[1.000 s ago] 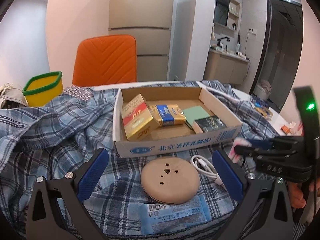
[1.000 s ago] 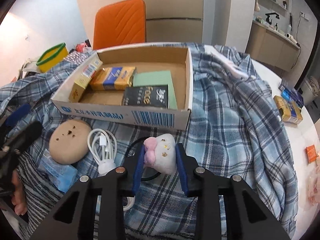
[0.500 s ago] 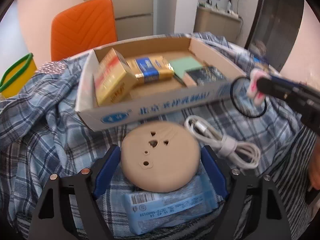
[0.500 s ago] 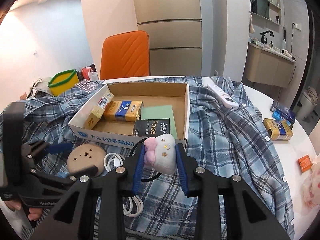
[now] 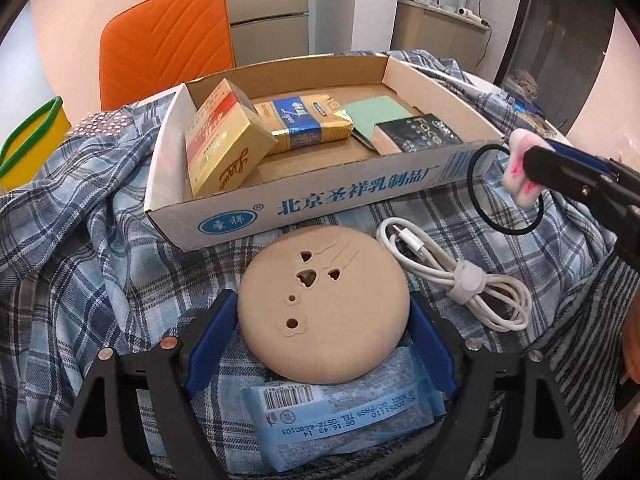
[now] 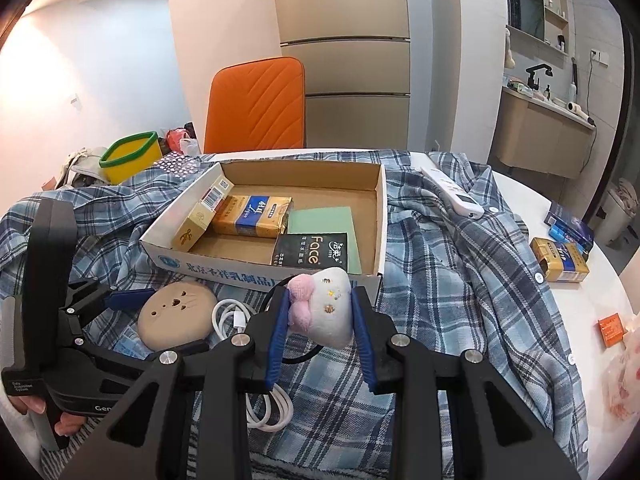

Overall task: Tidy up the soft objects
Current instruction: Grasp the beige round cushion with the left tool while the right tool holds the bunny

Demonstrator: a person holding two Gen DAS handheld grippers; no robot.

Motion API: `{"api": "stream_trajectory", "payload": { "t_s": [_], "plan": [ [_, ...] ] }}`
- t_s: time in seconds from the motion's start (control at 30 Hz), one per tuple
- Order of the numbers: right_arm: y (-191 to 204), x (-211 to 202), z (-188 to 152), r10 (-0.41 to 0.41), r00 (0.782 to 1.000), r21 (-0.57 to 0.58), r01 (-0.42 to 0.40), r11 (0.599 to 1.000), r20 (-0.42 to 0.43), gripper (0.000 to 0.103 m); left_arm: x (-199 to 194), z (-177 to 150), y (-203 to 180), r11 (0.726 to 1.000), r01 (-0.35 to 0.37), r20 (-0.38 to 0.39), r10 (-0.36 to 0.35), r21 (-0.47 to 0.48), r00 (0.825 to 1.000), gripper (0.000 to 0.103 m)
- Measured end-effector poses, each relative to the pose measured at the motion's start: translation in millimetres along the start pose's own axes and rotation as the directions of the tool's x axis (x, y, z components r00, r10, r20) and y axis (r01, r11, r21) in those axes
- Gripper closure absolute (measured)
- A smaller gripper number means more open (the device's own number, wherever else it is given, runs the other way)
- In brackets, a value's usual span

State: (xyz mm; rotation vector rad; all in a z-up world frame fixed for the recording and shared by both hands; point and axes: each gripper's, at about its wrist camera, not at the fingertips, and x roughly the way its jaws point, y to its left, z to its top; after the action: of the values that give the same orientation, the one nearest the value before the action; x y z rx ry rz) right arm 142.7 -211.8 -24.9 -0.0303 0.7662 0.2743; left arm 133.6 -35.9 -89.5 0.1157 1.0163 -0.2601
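- Since a second ago the left gripper [image 5: 320, 328] has come down around the round beige cushion [image 5: 324, 304], and its jaws have narrowed from wide open until the blue pads sit at the cushion's two sides.
- The left pads [image 5: 210, 334] now touch or nearly touch the cushion; whether they press on it I cannot tell.
- The cushion lies on the blue plaid shirt [image 5: 100, 240], partly on top of a blue wrapped packet [image 5: 352, 420], just in front of the cardboard box [image 5: 320, 200].
- The right gripper [image 6: 320, 320] is closed on a small white and pink plush toy [image 6: 324, 308], raised clear of the shirt, with a black hair band [image 5: 480, 216] hanging from the toy.
- A coiled white cable [image 5: 460, 276] lies just beside the cushion on its right.
- Inside the box are a yellow and red box [image 5: 224, 148], a gold and blue pack [image 5: 304, 120], a green card [image 5: 376, 114] and a black pack [image 5: 416, 136].
- An orange chair [image 5: 168, 36] stands behind the table.
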Motion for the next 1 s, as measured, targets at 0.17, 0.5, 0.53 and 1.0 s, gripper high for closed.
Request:
{"api": "stream_trajectory", "payload": {
  "t_s": [0.17,0.5,0.53,1.0],
  "plan": [
    [-1,1,0,-0.002,1.000,0.004,0.002,1.000,-0.004,0.070,1,0,0,1.000,-0.001,0.003,0.001,-0.004,1.000,0.024],
    [-3,-6,0,-0.006,0.999,0.003,0.005,1.000,0.038,0.070,-40,-9,-3,1.000,-0.012,0.245,0.010,0.008,0.969,0.033],
    [-3,-7,0,-0.003,0.999,0.003,0.003,1.000,0.045,0.070,-46,-11,-3,1.000,-0.016,0.275,0.013,0.009,0.961,0.033],
    [5,-38,3,0.029,0.980,-0.032,-0.023,0.999,0.198,0.070,-118,-23,-9,0.993,-0.116,0.577,0.101,-0.010,0.810,0.033]
  ]
}}
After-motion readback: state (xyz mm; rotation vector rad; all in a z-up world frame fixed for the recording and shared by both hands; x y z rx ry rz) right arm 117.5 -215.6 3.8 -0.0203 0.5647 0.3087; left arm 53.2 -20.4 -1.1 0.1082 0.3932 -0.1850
